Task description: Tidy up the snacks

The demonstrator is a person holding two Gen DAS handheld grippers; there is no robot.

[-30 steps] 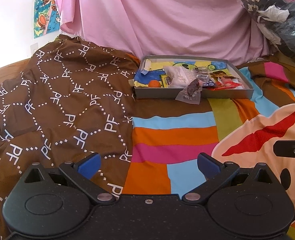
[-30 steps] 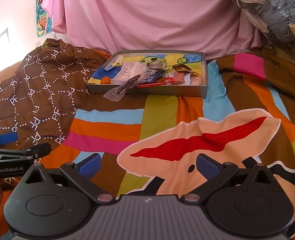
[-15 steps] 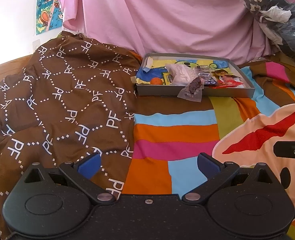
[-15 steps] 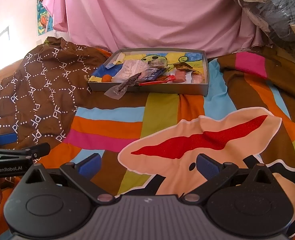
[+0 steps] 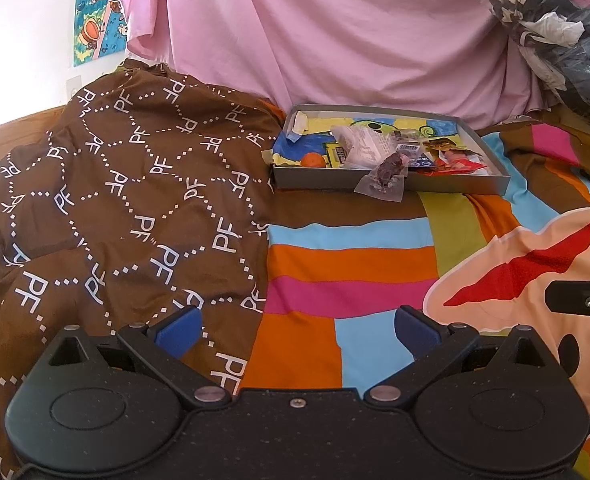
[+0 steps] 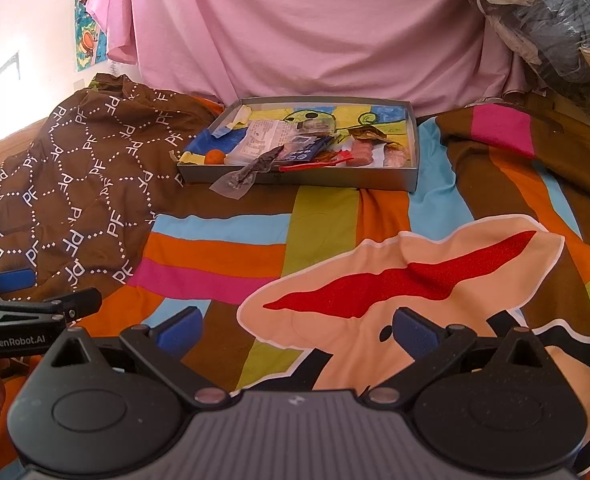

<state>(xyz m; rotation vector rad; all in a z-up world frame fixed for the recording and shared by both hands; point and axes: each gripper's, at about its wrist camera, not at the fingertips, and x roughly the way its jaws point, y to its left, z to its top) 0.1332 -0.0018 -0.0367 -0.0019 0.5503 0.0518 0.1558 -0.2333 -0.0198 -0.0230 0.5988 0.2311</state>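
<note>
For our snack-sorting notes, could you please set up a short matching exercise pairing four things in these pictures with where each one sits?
Things:
1. small round orange snack
2. clear wrapper with dark brown snack
3. brown blanket printed with white letters
4. shallow grey cardboard tray

Places:
A. hanging over the tray's front wall
B. left of the tray, on the bed
C. inside the tray, near its front left corner
D. on the striped bedspread, before the pink sheet

Pairs: 1-C, 2-A, 3-B, 4-D
</note>
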